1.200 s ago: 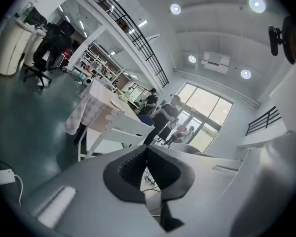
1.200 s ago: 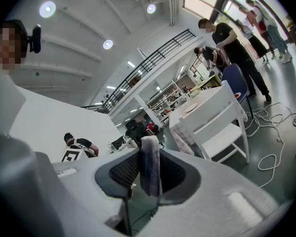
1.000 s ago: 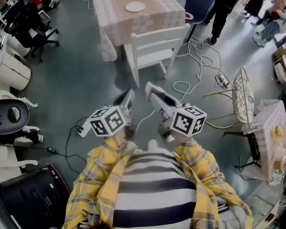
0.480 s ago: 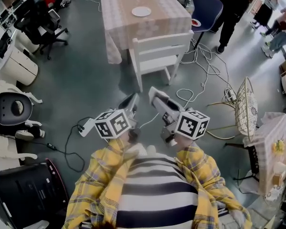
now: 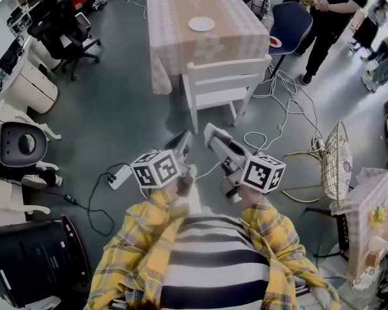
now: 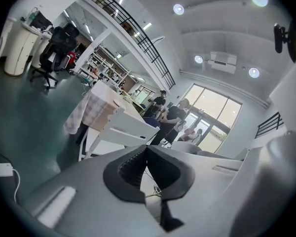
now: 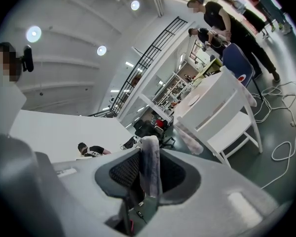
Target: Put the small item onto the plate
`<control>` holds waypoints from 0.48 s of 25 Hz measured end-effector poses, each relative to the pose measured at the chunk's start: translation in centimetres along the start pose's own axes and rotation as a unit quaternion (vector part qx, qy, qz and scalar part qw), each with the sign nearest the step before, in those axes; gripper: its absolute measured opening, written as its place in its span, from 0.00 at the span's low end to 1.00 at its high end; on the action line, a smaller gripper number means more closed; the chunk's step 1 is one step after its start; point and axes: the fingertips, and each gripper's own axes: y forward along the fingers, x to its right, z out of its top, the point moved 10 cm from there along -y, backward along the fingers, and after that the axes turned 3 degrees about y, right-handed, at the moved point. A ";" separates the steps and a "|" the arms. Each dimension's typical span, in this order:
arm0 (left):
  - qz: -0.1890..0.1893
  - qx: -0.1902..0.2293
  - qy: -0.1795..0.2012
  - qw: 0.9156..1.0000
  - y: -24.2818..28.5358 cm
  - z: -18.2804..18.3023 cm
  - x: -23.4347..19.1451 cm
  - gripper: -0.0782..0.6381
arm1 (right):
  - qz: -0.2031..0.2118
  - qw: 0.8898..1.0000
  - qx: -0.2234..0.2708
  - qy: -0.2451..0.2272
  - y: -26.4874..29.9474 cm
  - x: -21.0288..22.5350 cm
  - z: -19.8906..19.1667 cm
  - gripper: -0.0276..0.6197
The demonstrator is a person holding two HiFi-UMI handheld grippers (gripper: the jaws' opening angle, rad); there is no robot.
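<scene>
Small item (image 7: 150, 174): pale thin strip, clamped upright between pads of right gripper (image 7: 149, 154), well apart from plate (image 5: 201, 24). Judged light, probably soft; even pressure across flat faces is advised. Left gripper (image 6: 147, 152): jaws together, nothing held. Plate is set on checked surface (image 5: 236, 34), behind white chair (image 5: 221, 76).

Quick headcount from where I'm standing: two grippers, the left gripper (image 5: 181, 139) and the right gripper (image 5: 211, 132), with two marker cubes, one (image 5: 157, 168) on the left and one (image 5: 264, 173) on the right. One small pale item (image 7: 150, 164). One plate (image 5: 201, 24). Two cloth-covered tables, the big table (image 5: 233, 28) and the little table (image 5: 362, 212). Three chairs: one white chair (image 5: 223, 82), one blue chair (image 5: 290, 18), one wire chair (image 5: 336, 160). One power strip (image 5: 119, 177).
</scene>
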 end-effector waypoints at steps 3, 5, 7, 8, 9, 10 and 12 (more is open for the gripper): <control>-0.002 0.001 0.001 1.000 0.9 0.8 -1.0 0.09 | 0.001 1.000 0.000 -0.001 1.3 0.3 0.5 0.19; -0.005 0.001 -0.002 1.000 1.7 1.5 -1.9 0.09 | 0.001 1.000 0.000 0.001 2.5 0.5 1.0 0.20; -0.011 0.000 -0.005 1.000 2.7 2.4 -3.0 0.09 | 0.000 1.000 0.000 0.001 3.8 0.8 1.6 0.20; -0.013 -0.001 -0.007 1.000 3.3 2.9 -3.6 0.09 | -0.002 1.000 0.001 0.000 4.6 0.9 1.9 0.20; -0.016 -0.003 -0.008 1.000 3.8 3.5 -4.3 0.09 | -0.003 1.000 0.003 0.000 5.5 1.0 2.3 0.19; -0.017 -0.005 -0.009 1.000 4.3 4.2 -5.0 0.09 | -0.005 1.000 0.005 0.001 6.5 1.1 2.7 0.19; -0.023 -0.011 -0.005 1.000 5.2 6.1 -6.4 0.09 | -0.008 1.000 0.009 0.001 8.7 1.0 3.5 0.19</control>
